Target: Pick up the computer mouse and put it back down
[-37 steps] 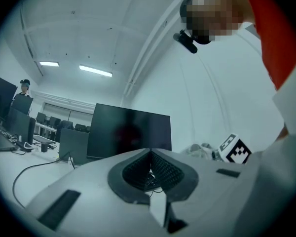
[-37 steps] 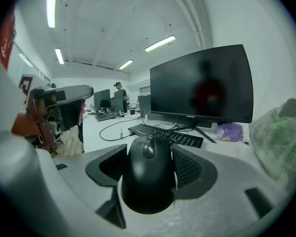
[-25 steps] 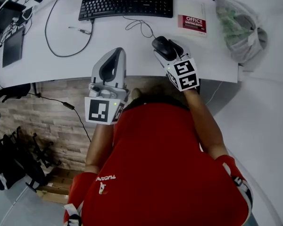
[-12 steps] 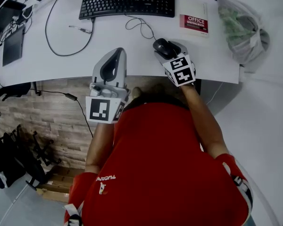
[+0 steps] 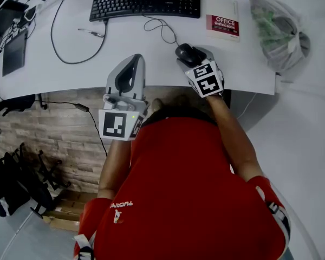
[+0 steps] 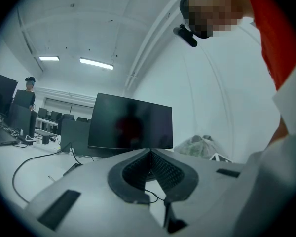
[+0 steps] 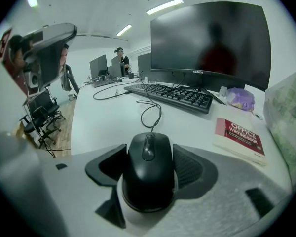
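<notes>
The black wired computer mouse is near the desk's front edge, its cable curling back toward the keyboard. My right gripper is shut on it. In the right gripper view the mouse fills the gap, with a dark pad against each of its sides. I cannot tell whether it rests on the white desk or hangs just above it. My left gripper hovers over the desk's front edge, to the left of the mouse. Its jaws meet at the tips with nothing between them.
A black keyboard lies at the back of the desk, with a red-covered book to its right. A filled plastic bag sits at the far right. A dark monitor stands behind the keyboard. Cables loop across the left part of the desk.
My right gripper has shifted slightly forward, away from the person, around the mouse. The mouse has stayed almost in place. The left gripper has hardly moved.
</notes>
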A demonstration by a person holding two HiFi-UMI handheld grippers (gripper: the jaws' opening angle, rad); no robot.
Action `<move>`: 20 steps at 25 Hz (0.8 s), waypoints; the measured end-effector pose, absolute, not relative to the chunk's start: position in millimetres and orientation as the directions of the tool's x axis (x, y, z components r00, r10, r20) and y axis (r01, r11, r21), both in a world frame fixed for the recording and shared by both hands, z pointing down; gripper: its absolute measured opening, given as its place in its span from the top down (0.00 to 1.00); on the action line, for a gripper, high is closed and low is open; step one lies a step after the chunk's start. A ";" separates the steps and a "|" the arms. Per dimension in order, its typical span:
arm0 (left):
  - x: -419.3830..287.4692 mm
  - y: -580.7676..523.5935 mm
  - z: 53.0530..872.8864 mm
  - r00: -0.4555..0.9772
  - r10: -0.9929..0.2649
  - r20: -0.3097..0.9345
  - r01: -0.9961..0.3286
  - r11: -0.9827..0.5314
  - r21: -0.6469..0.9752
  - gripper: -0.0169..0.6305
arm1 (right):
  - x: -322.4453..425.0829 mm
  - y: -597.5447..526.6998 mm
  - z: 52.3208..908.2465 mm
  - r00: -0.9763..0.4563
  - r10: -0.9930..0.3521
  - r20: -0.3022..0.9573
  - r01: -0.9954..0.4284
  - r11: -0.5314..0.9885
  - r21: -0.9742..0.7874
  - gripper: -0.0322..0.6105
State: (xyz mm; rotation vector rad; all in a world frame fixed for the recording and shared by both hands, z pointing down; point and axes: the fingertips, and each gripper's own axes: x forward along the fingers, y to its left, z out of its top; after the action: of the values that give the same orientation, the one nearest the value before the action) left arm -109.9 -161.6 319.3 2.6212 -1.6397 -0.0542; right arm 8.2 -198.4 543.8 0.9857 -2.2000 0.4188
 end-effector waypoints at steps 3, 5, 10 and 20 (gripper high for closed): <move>-109.1 -160.8 319.9 0.440 -0.898 -0.001 -0.896 -0.439 0.061 0.96 | 7.8 -197.9 543.4 -0.482 -0.534 0.695 -0.748 0.664 -0.009 0.49; -108.6 -159.8 319.9 0.443 -0.897 0.000 -0.895 -0.442 0.060 0.96 | 7.6 -197.2 541.5 -0.485 -0.537 0.690 -0.747 0.664 -0.008 0.47; -106.8 -158.6 318.4 0.449 -0.894 -0.005 -0.892 -0.448 0.056 0.96 | 8.4 -199.8 524.2 -0.503 -0.570 0.650 -0.744 0.668 0.010 0.45; -100.5 -154.0 297.6 0.470 -0.881 -0.052 -0.880 -0.472 0.056 0.96 | -3.6 -195.7 395.8 -0.622 -0.674 0.399 -0.741 0.671 -0.021 0.59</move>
State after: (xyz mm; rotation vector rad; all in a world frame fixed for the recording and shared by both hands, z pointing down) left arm -100.5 -154.0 297.6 2.6750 -1.6025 -0.1153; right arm -3.6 -195.7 395.8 1.1147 -2.5286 0.2601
